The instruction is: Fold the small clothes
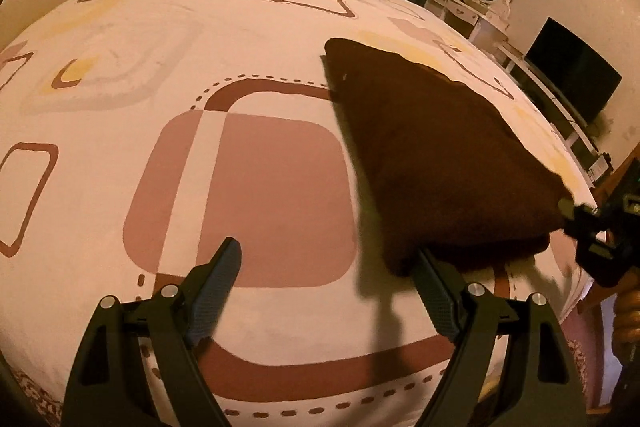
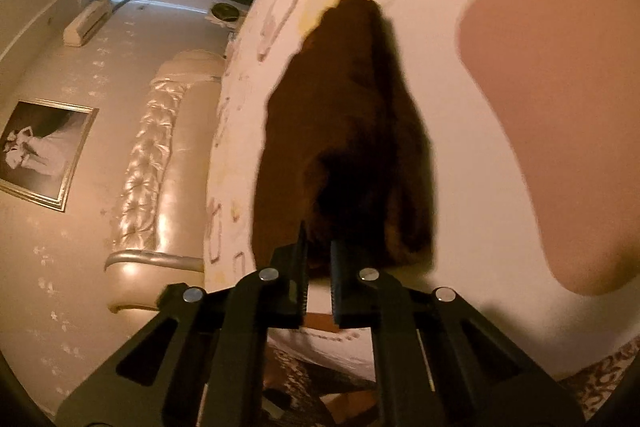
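The cloth (image 1: 436, 155) was a dark brown, fuzzy piece, folded into a thick wedge that narrowed toward its far corner and lay on the bed (image 1: 120, 75). Its near corner sat between the right gripper (image 2: 319, 247) pads, which were clenched on it; the fabric bunched into a dark fold just ahead of the fingertips. In the left wrist view that gripper (image 1: 576, 215) showed at the cloth's right corner, lifting the edge a little, though blur there made the exact contact hard to read.

The left gripper (image 1: 328, 255) stood released, jaws wide, nothing between them. Its right finger (image 1: 436, 291) met the cloth's near left corner, seemingly just under the hem; its left finger (image 1: 218, 287) hung over bare sheet.

The sheet was smooth and cream, printed with rounded brown and pink squares, dotted lines and yellow patches. Ahead and left of the left jaws it lay flat and open. Beyond the right jaws, left of the cloth, the bed's edge dropped toward a tufted, glossy headboard (image 2: 160, 155).
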`<action>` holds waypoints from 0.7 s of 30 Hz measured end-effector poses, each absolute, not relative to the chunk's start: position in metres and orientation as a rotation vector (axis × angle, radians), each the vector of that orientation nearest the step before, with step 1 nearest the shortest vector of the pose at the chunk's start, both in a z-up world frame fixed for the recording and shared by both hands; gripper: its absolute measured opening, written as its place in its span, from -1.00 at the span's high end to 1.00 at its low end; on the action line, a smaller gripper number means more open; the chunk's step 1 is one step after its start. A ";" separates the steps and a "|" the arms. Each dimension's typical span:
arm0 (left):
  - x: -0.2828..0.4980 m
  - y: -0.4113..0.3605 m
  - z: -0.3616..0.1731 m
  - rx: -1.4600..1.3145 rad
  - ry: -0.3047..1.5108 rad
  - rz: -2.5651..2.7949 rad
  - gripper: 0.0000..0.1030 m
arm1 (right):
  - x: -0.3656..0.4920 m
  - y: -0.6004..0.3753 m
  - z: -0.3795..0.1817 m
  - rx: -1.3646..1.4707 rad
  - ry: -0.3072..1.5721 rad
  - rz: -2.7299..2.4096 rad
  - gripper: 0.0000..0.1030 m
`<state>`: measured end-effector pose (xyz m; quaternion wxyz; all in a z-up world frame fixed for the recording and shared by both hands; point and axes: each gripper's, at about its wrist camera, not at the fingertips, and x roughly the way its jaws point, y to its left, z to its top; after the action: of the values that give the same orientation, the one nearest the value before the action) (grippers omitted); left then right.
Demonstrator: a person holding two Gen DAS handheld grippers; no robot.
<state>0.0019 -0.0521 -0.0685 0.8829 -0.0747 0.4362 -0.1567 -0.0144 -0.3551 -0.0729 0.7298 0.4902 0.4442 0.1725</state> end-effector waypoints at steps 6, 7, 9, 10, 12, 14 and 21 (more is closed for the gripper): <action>0.003 -0.051 -0.070 -0.146 0.914 -0.335 -0.61 | -0.020 -0.359 -0.112 1.123 1.002 0.355 0.86; 0.002 -0.050 -0.070 -0.150 0.915 -0.337 -0.61 | -0.021 -0.358 -0.112 1.116 0.999 0.359 0.86; 0.000 -0.046 -0.071 -0.160 0.917 -0.344 -0.61 | -0.023 -0.358 -0.113 1.117 0.997 0.367 0.86; -0.002 -0.044 -0.070 -0.170 0.916 -0.353 -0.61 | -0.023 -0.358 -0.114 1.125 0.994 0.372 0.86; -0.005 -0.037 -0.066 -0.221 0.916 -0.383 -0.61 | -0.025 -0.359 -0.114 1.127 0.994 0.382 0.86; -0.008 -0.026 -0.060 -0.326 0.918 -0.436 -0.61 | -0.026 -0.359 -0.113 1.116 0.998 0.397 0.85; 0.029 -0.016 -0.063 -0.573 1.005 -0.532 -0.60 | -0.030 -0.365 -0.089 1.024 0.986 0.424 0.32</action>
<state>0.0292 -0.0160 -0.0628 0.8043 -0.2674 0.4691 -0.2482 -0.0305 -0.3652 -0.0886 0.7374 0.4664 0.4489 0.1929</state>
